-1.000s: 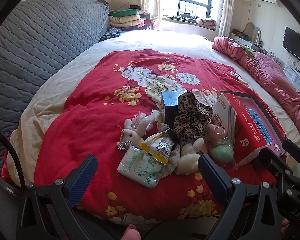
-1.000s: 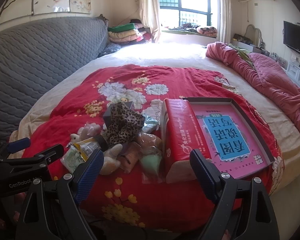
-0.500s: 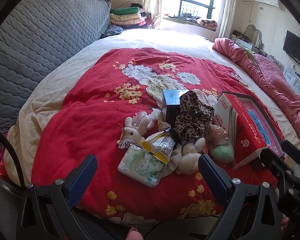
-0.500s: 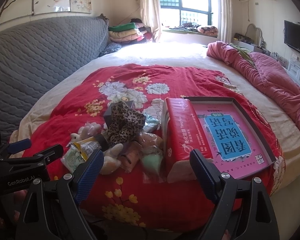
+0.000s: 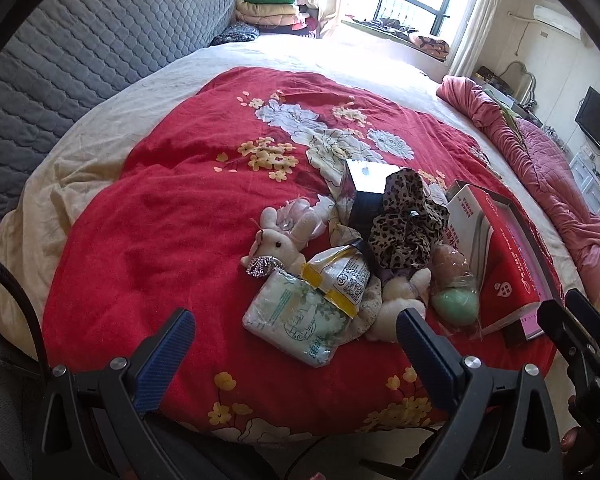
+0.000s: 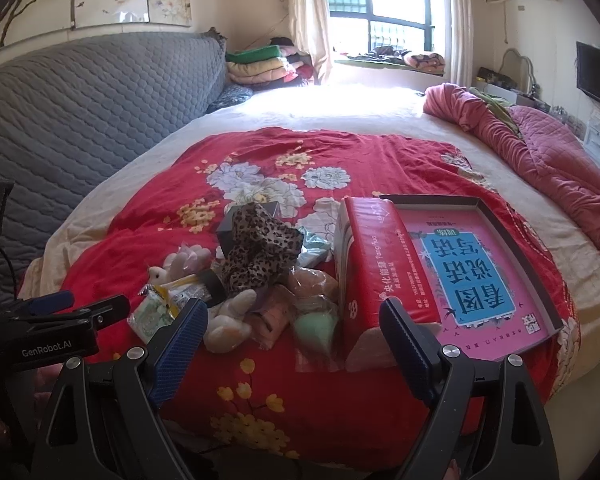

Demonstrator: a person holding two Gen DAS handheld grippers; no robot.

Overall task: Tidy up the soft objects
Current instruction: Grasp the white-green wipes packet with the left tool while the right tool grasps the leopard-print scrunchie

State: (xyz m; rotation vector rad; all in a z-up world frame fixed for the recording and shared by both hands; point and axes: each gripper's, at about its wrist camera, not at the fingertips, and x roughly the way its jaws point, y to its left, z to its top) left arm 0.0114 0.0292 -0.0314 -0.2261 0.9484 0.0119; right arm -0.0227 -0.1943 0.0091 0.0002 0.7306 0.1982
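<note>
The left gripper (image 5: 296,336) has edged closer over the pale green tissue pack (image 5: 296,326), jaws wide like the empty right gripper (image 6: 294,334); it should descend squarely.

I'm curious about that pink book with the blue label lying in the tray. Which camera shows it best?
The right wrist view: the pink book lies nearly face-on there, its whole cover and blue label visible inside the tray. In the left wrist view the red tissue pack hides most of it, leaving only a thin pink strip.
</note>
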